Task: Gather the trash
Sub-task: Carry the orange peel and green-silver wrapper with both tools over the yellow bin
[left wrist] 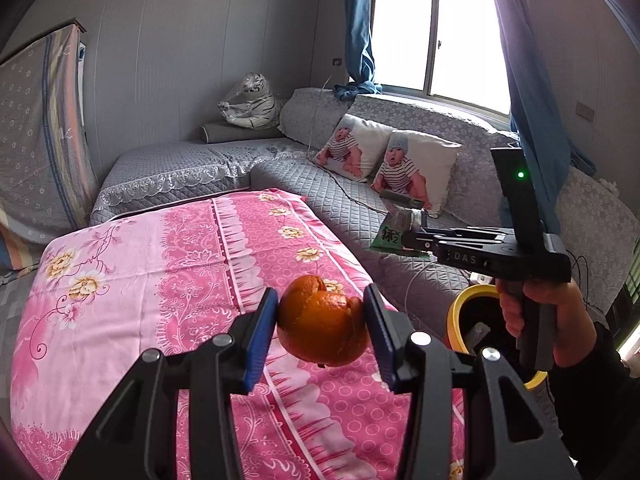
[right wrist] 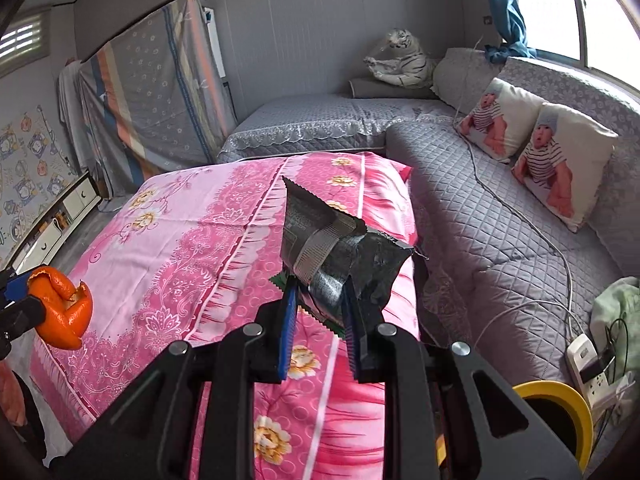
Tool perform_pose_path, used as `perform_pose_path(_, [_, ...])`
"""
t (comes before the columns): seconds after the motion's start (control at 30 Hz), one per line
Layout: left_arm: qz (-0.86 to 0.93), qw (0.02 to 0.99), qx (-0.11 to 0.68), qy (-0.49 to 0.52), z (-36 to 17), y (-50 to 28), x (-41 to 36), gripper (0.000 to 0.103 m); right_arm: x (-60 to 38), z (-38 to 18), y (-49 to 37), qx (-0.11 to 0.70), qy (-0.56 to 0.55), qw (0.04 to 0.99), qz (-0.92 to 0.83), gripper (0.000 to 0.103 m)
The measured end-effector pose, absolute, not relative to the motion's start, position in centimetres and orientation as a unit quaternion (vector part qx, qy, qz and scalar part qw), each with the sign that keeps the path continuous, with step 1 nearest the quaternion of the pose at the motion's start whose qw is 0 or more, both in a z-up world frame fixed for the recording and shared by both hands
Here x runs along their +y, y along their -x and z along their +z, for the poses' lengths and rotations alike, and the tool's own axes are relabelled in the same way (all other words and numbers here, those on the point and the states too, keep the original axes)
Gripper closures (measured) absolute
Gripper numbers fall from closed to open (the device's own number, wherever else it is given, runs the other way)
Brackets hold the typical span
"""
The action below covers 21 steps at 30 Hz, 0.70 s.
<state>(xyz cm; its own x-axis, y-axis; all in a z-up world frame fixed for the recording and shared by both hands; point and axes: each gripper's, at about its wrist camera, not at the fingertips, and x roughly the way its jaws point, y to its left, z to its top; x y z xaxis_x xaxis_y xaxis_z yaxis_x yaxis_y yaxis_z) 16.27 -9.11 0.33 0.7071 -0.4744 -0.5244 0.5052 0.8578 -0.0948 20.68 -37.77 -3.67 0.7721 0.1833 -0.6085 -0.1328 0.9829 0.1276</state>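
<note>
My left gripper [left wrist: 322,320] is shut on an orange peel [left wrist: 322,322], held in the air above the pink flowered cloth [left wrist: 160,264]. The same orange peel [right wrist: 64,312] shows at the left edge of the right wrist view. My right gripper [right wrist: 320,312] is shut on a crumpled silver and dark snack wrapper [right wrist: 332,256] with a green edge, also lifted over the cloth. In the left wrist view that right gripper [left wrist: 404,240] hangs to the right, a hand on its handle, the green wrapper [left wrist: 394,232] at its tip. A yellow-rimmed bin [left wrist: 468,320] stands below it.
The pink cloth [right wrist: 180,240] covers a low table. A grey quilted corner sofa [right wrist: 500,224] wraps around it, with two baby-print cushions [right wrist: 560,168], a toy tiger [right wrist: 404,64] and a trailing cable. The yellow bin [right wrist: 560,420] sits beside a power strip [right wrist: 584,364].
</note>
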Motion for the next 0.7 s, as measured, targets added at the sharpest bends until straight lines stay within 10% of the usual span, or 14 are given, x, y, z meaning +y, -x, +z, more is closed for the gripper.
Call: perform_pose_path(0.7, [-0.433, 0.852, 0.279, -0.092, -0.9, -14.5, -26.4, 0.061, -53.9, -7.2, -9.4, 0.334, -0.113, 0.931, -0.092, 0.083])
